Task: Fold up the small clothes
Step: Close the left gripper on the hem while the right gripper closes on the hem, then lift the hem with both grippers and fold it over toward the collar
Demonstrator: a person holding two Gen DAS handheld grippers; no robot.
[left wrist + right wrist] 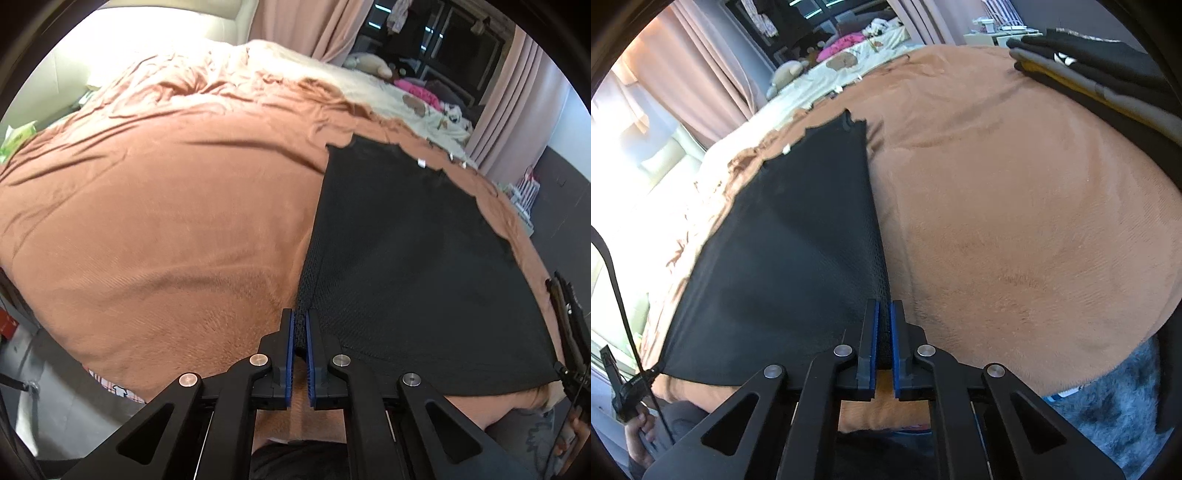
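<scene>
black mesh garment (406, 258) lying flat, stretched taut on the brown bedspread (166, 221), near corners pinched at 6 o'clock, far edge pointing toward 12.

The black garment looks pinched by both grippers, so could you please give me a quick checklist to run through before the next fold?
1. Left gripper shut on the near left corner of the black garment: ok.
2. Right gripper shut on the near right corner: ok.
3. Near hem stretched taut between the grippers: ok.
4. Garment lying flat on the brown bedspread: ok; only faint creases.
5. Far edge with the white tag lying straight: cannot tell, its outline looks uneven.
6. Folded pile clear of the garment: ok.
</scene>
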